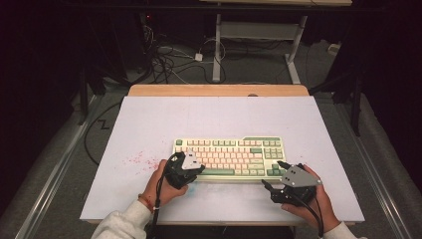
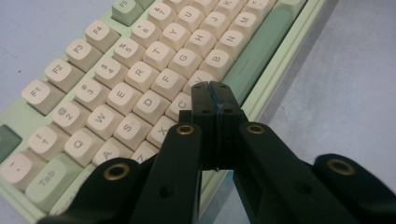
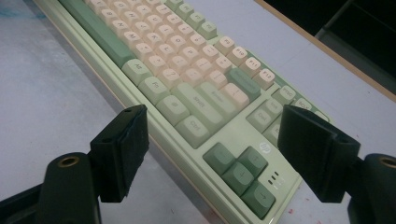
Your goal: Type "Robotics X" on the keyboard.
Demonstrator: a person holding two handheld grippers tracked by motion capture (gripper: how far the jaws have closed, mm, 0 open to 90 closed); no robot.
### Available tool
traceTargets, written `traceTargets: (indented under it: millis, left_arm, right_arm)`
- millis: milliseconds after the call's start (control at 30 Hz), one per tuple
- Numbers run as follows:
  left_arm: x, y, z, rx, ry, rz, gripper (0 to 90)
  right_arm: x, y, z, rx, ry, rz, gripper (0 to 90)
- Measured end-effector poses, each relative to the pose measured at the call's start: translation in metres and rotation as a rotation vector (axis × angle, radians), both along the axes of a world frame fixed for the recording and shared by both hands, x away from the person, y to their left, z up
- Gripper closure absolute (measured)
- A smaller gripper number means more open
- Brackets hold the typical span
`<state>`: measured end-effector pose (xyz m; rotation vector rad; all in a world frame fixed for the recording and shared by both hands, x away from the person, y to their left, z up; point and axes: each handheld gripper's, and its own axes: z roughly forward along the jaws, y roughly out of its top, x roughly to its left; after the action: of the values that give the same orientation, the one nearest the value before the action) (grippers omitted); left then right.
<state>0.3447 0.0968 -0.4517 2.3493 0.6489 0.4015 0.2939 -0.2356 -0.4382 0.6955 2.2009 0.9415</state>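
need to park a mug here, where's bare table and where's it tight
Most room is the bare sheet between the keyboard and the table's wooden far edge. The strip left of the keyboard is free too, past the red specks. It is crowded along the near edge, where the left gripper and right gripper sit.

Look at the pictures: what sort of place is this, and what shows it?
Probably a lab or workshop: a keyboard lies alone on a white table, loose cables trail over the floor, and an adjustable desk frame stands behind.
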Motion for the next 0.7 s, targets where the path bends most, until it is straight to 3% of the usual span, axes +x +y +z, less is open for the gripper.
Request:
traceTargets:
  millis: [300, 467, 567, 700]
  left_arm:
    - [0.005, -0.005, -0.003, 0.006, -0.008, -0.001, 87.1]
    - [0.004, -0.008, -0.005, 0.041, -0.022, -0.009, 87.2]
    - [0.003, -0.002, 0.003, -0.013, -0.020, -0.007, 86.5]
    - [0.001, 0.005, 0.013, -0.031, -0.056, 0.012, 85.3]
  right_arm:
    - [0.000, 0.000, -0.001, -0.004, 0.005, 0.002, 24.8]
    - [0.000, 0.000, -0.002, -0.012, 0.002, 0.004, 24.9]
    - [-0.001, 0.001, -0.002, -0.013, 0.000, 0.005, 24.8]
    - [0.001, 0.000, -0.002, -0.015, -0.001, 0.001, 24.9]
